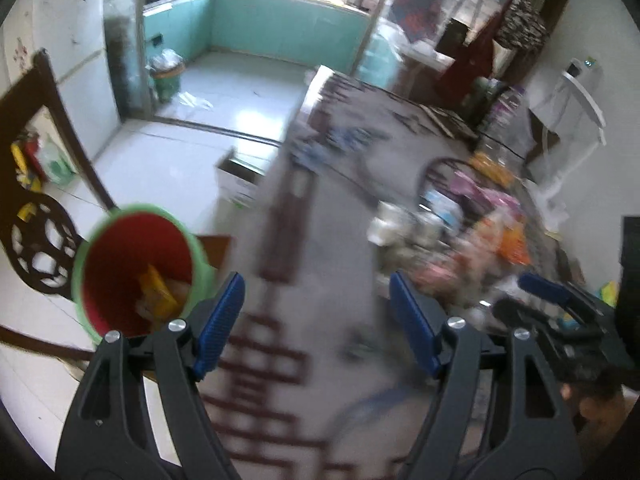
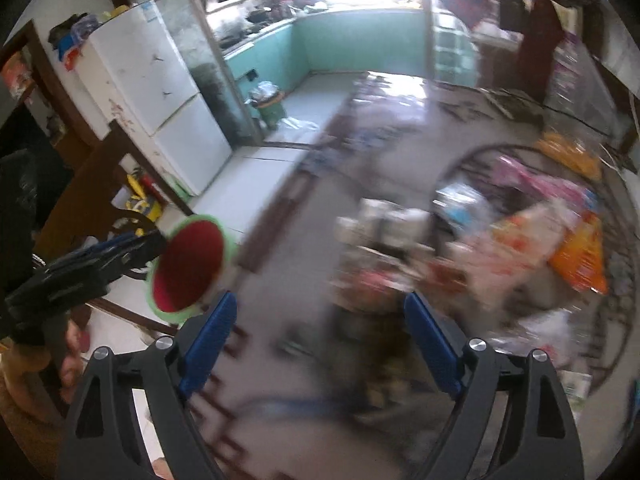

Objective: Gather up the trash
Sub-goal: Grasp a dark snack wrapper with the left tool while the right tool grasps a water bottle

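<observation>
Both grippers, left (image 1: 316, 320) and right (image 2: 320, 340), have their fingers apart and empty above the worktop (image 1: 320, 240). The green bin (image 1: 140, 272) stands at its left edge, wrappers (image 1: 158, 294) inside; more packets (image 2: 540, 240) lie to the right.

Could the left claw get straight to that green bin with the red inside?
Probably yes. The left claw stands open and empty, and the green bin sits just off its left finger, mouth up, with nothing visible between them. Blur leaves the exact gap unclear.
</observation>
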